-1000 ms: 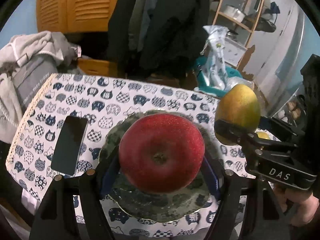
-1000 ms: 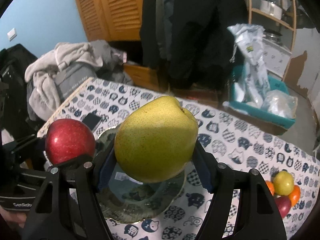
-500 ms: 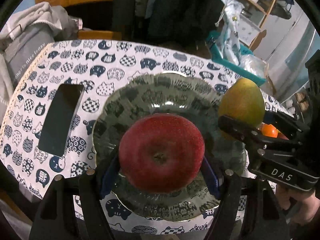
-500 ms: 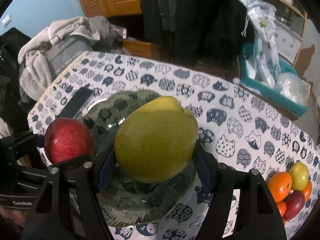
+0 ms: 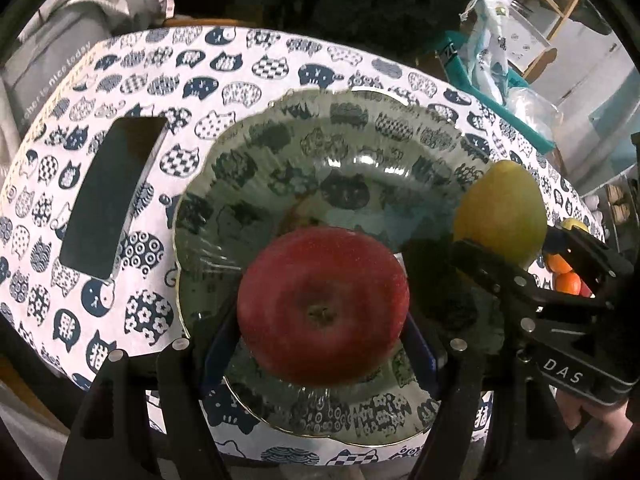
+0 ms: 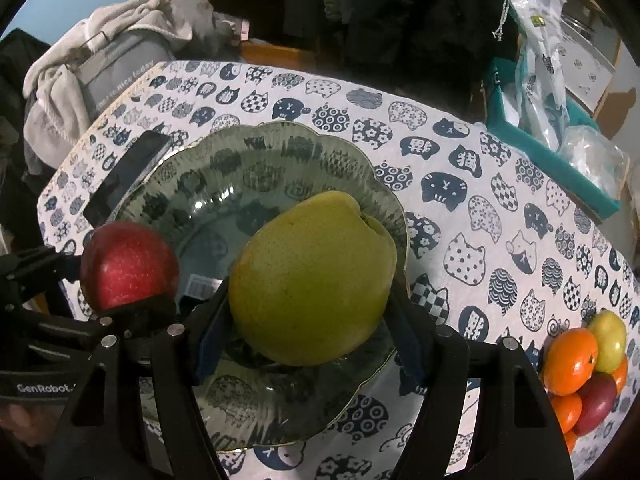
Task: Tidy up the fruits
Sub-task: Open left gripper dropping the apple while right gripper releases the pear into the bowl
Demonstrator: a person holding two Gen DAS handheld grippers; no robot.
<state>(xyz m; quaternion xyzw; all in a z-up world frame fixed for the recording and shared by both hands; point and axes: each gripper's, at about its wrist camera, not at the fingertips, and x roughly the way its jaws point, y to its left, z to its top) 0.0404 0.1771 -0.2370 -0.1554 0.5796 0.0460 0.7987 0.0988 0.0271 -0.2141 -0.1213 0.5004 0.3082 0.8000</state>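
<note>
Apple is clamped in the left gripper; pear is clamped in the right gripper. Both are held over the plate; phone at nine o'clock.

- Dim indoor light; overhead glare spots on the glass plate (both views).
- Strong fisheye curvature and dark vignetting at the edges; backgrounds murky, slightly soft.

fruit pile cut by frame edge, plate centre perhaps hidden behind apple
</note>
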